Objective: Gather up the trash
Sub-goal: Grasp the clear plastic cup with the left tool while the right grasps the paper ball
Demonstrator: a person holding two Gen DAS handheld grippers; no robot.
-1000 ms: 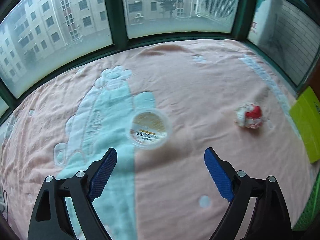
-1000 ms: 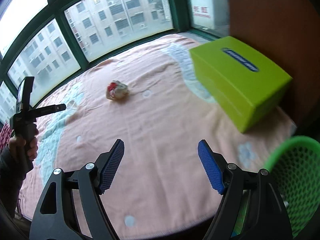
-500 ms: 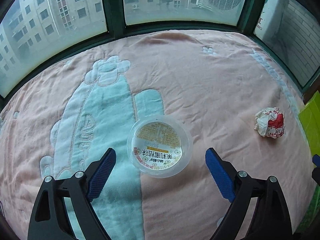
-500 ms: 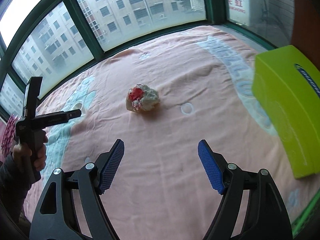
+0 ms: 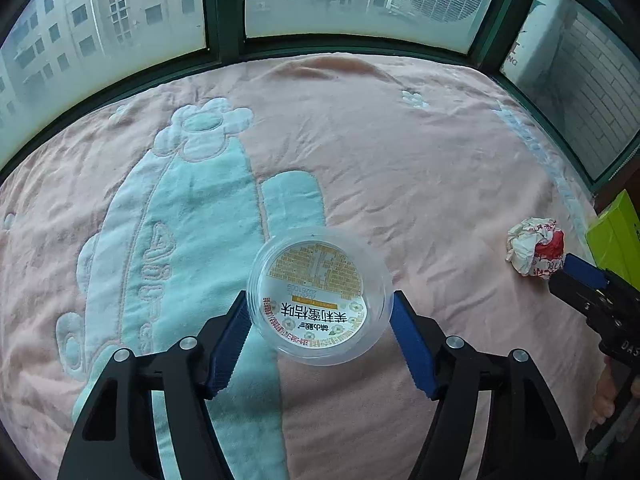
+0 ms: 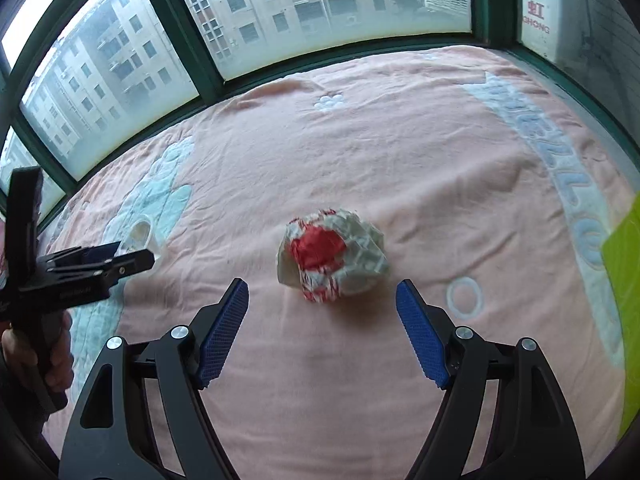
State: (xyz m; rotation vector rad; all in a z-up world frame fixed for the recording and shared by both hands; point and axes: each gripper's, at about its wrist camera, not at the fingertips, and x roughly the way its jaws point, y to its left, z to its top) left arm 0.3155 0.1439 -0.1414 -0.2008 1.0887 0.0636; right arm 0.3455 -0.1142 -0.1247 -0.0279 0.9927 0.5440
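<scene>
A clear round plastic lid with a yellow and white label lies on the pink blanket. My left gripper is open, its blue pads on either side of the lid, close to its rim. A crumpled white and red paper ball lies on the blanket just ahead of my right gripper, which is open and empty. The ball also shows at the right of the left wrist view, with the right gripper next to it. The left gripper and lid show at the left of the right wrist view.
The pink blanket with a teal cactus pattern covers the platform up to dark green window frames. A lime green box stands at the right edge; it also shows in the right wrist view.
Both grippers have moved forward. The left one now has the lid between its pads. The right one has closed in on the paper ball. The green basket has left the right view.
</scene>
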